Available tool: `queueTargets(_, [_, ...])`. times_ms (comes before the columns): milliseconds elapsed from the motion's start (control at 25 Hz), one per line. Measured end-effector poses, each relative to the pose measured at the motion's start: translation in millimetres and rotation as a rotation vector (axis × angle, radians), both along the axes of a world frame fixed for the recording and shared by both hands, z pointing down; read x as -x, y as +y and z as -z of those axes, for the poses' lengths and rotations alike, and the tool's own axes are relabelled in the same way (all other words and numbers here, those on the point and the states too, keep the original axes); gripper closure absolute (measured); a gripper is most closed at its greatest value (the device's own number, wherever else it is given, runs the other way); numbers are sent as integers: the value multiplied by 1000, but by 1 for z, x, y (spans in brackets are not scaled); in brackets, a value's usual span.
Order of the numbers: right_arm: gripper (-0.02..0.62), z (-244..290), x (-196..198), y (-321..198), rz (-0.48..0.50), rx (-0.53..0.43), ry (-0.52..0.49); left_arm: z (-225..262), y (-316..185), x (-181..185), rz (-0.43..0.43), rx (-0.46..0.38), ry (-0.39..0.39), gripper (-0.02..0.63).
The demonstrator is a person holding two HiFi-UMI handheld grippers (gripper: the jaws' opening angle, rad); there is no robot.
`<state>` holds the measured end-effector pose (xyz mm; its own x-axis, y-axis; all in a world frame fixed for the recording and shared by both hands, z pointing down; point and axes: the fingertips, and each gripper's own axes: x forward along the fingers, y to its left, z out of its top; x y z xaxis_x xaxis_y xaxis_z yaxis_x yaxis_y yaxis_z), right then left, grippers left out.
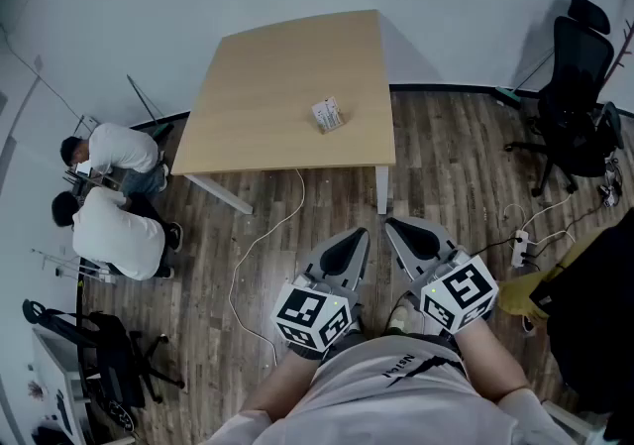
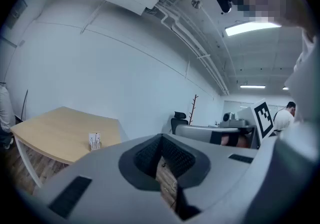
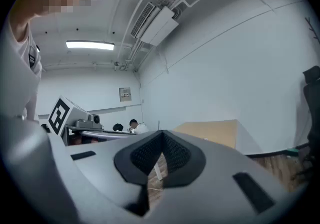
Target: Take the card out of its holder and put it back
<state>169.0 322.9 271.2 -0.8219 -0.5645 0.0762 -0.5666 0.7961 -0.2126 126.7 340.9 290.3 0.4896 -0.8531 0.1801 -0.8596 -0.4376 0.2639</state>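
Note:
A small white card stands in its holder [image 1: 327, 115] on the light wooden table [image 1: 267, 86], right of the table's middle. In the left gripper view the card holder [image 2: 94, 141] shows far off on the table [image 2: 55, 135]. Both grippers are held close to my body over the floor, well short of the table. My left gripper [image 1: 360, 235] has its jaws together with nothing between them. My right gripper [image 1: 390, 225] also has its tips closed and is empty. Their tips point toward the table's near edge. In the right gripper view the table [image 3: 210, 132] lies ahead.
Two people in white shirts [image 1: 114, 195] crouch on the floor left of the table. A black office chair [image 1: 580, 86] stands at the far right, another chair [image 1: 109, 354] at the lower left. A white cable [image 1: 263, 235] and a power strip [image 1: 518, 250] lie on the wooden floor.

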Motion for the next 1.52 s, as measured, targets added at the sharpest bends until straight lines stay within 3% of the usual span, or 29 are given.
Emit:
queueTargets(240, [583, -3, -2, -3, 31, 16, -16, -2, -6, -4, 6, 4, -5, 594])
queueTargets(480, [583, -4, -23, -12, -3, 26, -50, -9, -12, -7, 11, 19, -20, 594])
queueTargets(920, [583, -9, -53, -33, -12, 53, -119, -8, -33, 26, 112, -8, -84, 594])
queueTargets(1200, [583, -18, -37, -50, 15, 59, -111, -19, -55, 42, 135, -6, -88, 594])
queueTargets(1520, [583, -29, 17, -106, 28, 60, -82, -41, -124, 88, 109, 8, -80, 594])
